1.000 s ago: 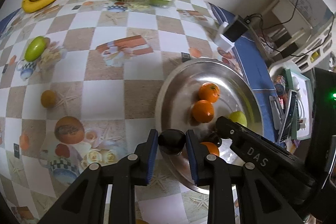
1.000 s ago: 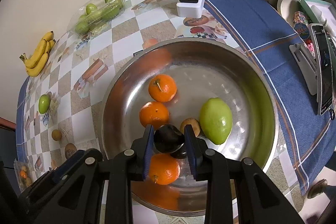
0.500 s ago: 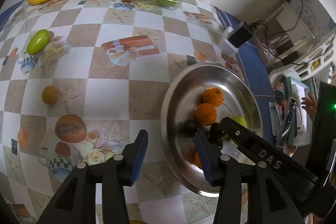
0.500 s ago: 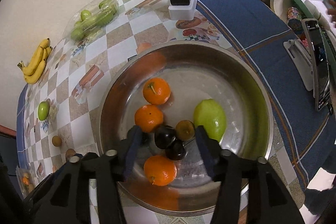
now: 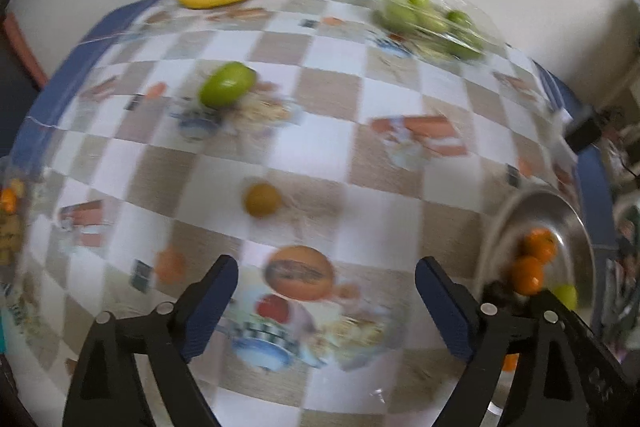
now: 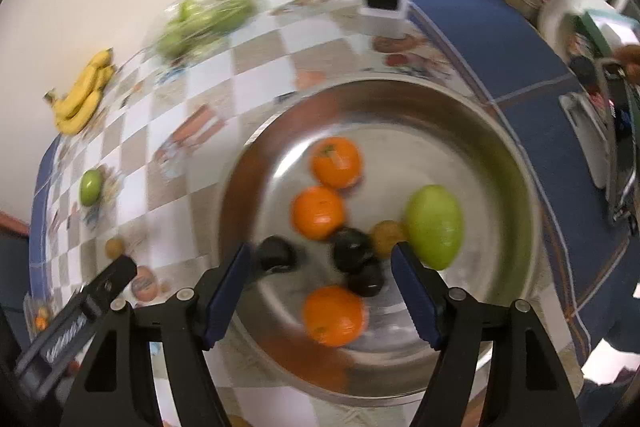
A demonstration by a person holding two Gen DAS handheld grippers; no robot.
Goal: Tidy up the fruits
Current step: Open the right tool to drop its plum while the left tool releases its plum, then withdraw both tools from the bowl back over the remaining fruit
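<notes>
Steel bowl [image 6: 516,155] landmark. Both claws spread, empty: right gripper [image 6: 320,291] over bowl, left gripper [image 5: 326,299] beside it. Next: straddle small brown fruit [image 5: 262,199] squarely, pinch gently.

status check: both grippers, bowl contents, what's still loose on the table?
Left gripper open, empty. Right gripper open over steel bowl. Small brown fruit and green fruit loose on the table, nothing blocking.

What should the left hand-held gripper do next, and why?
Probably ease forward and down toward the small brownish fruit lying loose on the checkered table. The left hand-held gripper is open and empty, that fruit lies nearly straight ahead, and the metal bowl already holds other fruit.
</notes>
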